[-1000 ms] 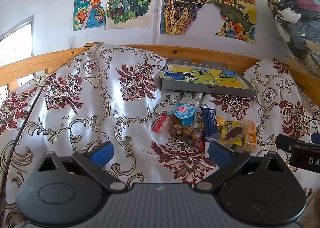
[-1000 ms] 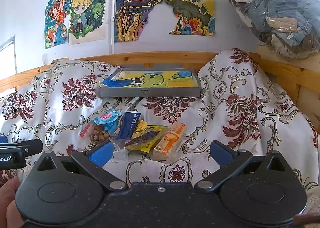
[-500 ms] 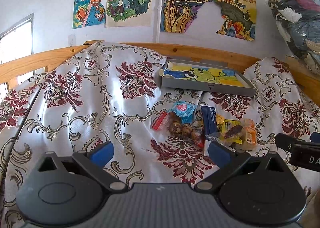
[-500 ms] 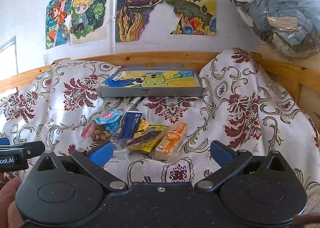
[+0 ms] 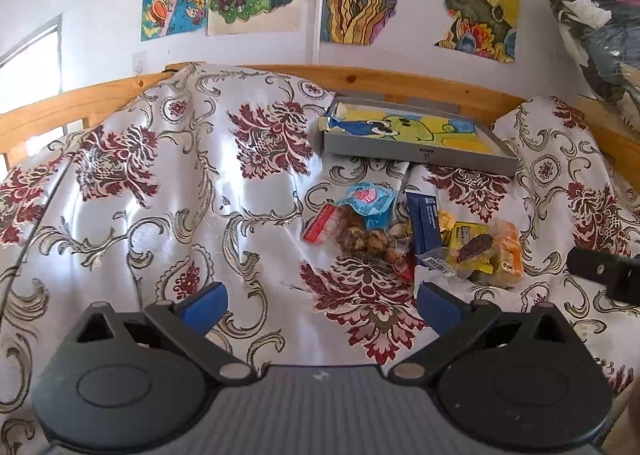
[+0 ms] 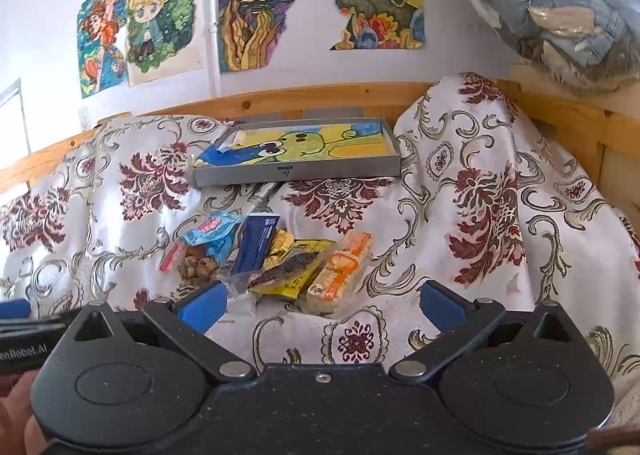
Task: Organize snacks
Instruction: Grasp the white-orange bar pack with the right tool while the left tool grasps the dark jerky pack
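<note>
Over the last second both views have crept a little nearer the snacks (image 6: 264, 255), and nothing in the heap has shifted. The pile lies on the cloth (image 5: 160, 191) just in front of the grey tray (image 6: 296, 171), apart from it. The right gripper (image 6: 320, 305) hangs over the pile's near edge, jaws spread wide and empty; the left gripper (image 5: 320, 305) is likewise wide and empty, nearer than the pile and to its left. I judge the approach barely begun (no snack touched, none in the tray).
</note>
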`<state>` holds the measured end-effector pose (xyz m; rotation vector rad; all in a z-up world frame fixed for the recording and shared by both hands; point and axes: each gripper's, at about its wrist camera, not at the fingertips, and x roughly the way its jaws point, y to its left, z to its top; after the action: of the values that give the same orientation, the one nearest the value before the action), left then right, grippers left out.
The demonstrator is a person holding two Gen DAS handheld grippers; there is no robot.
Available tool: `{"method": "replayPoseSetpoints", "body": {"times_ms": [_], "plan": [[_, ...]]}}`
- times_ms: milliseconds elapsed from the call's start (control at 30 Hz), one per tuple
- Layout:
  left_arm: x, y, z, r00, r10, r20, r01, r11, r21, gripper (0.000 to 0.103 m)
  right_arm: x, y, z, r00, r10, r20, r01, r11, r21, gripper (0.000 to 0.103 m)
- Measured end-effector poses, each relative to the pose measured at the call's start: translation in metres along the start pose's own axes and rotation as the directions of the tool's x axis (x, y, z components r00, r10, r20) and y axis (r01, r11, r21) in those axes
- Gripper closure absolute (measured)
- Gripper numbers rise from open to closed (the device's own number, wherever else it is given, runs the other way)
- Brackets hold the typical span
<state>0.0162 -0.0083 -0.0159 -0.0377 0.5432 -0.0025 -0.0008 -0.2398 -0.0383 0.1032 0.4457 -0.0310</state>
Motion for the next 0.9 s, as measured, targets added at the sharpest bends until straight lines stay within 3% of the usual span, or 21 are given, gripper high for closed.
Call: {"method": "replayPoseSetpoints", "body": {"times_ms": [400,600,767,900], "plan": [[0.044,-0.004,0.029,0.998,-0.051,-0.036,0.051,0.999,0.002,0.001,0.050,-0.023,0.038,1.000,0.021,0.012,-0.020,0.996,-0.085,0.001],[0.070,-0.020,0.041,0.990,-0.124,-0.065,0.126,0.991,0.040,0.001,0.099,-0.039,0.047,0.996,0.003,-0.088,-0.009,0.998,-0.066,0.001],[0.096,-0.042,0.050,0.966,-0.236,-0.104,0.248,0.960,0.128,0.001,0.138,-0.052,0.050,0.966,0.061,-0.251,-0.074,0.996,-0.041,0.001],[0.116,-0.057,0.054,0.927,-0.342,-0.153,0.367,0.909,0.195,0.001,0.156,-0.058,0.050,0.941,0.121,-0.317,-0.123,0.992,0.015,0.001]]}}
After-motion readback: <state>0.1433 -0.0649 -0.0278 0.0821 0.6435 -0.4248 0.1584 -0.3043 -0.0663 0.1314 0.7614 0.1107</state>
